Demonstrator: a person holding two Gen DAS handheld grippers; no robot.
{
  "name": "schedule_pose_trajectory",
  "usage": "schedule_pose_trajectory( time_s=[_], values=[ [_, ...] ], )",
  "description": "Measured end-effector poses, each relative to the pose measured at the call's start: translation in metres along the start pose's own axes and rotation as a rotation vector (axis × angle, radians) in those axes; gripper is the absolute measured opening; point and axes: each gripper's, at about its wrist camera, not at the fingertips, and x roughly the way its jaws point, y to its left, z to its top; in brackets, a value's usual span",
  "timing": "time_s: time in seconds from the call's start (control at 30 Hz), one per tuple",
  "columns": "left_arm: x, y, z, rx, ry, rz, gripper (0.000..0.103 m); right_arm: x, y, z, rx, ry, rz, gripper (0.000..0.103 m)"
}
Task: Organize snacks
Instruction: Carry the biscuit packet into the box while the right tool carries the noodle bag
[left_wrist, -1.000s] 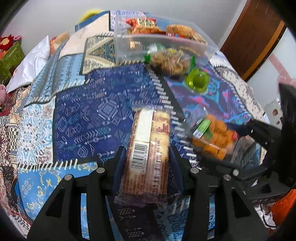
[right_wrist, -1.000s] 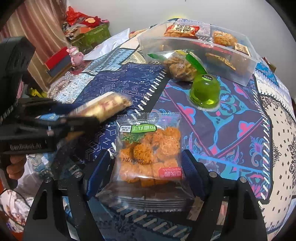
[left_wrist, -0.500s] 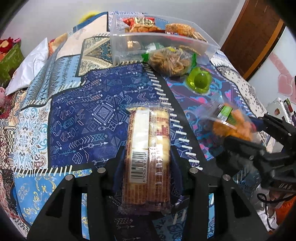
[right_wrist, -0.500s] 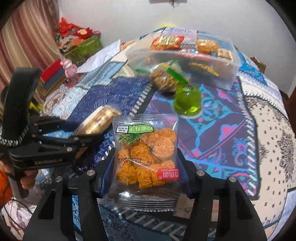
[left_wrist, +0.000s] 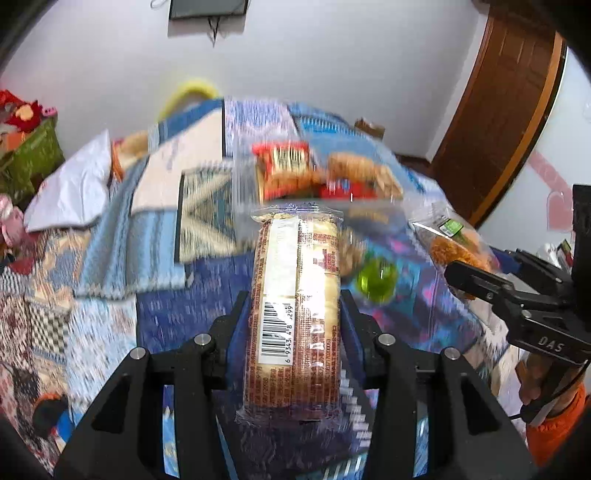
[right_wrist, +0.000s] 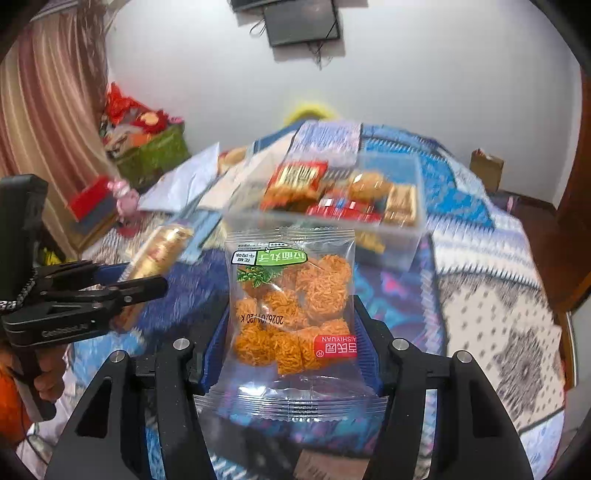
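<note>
My left gripper (left_wrist: 293, 314) is shut on a long cracker pack (left_wrist: 295, 295) with a barcode, held in the air above the patterned cloth. My right gripper (right_wrist: 291, 328) is shut on a clear bag of orange noodle balls (right_wrist: 295, 295), also lifted. Each gripper shows in the other's view: the right gripper (left_wrist: 480, 273) at the right, the left gripper (right_wrist: 147, 280) at the left. A clear plastic box (right_wrist: 402, 236) with several snack packs stands ahead of both; it also shows in the left wrist view (left_wrist: 243, 192). A green jelly cup (left_wrist: 376, 280) sits on the cloth before the box.
A blue patterned cloth (right_wrist: 480, 295) covers the table. A white pillow (left_wrist: 70, 192) and a green box (right_wrist: 155, 155) lie at the left. A brown door (left_wrist: 509, 92) stands at the right. The views are motion-blurred.
Both grippers have risen and tilted up with their packs, so the wall shows now. The clear box appears closer and lower in both views.
</note>
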Motion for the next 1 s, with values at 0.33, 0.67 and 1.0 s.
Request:
schedule_pose_trajectory(
  time_s=[0.33, 0.67, 1.0],
  values=[
    [0.013, -0.003, 0.067, 0.004, -0.094, -0.016, 0.046, 0.017, -0.027, 0.055, 0.057, -0.085, -0.003, 0.056],
    [0.078, 0.012, 0.107, -0.043, -0.060, 0.001, 0.046, 0.069, -0.036, 0.094, 0.044, -0.079, -0.019, 0.056],
    [0.136, 0.026, 0.120, -0.075, -0.005, 0.026, 0.046, 0.129, -0.036, 0.110, 0.025, 0.006, -0.003, 0.056]
  ],
)
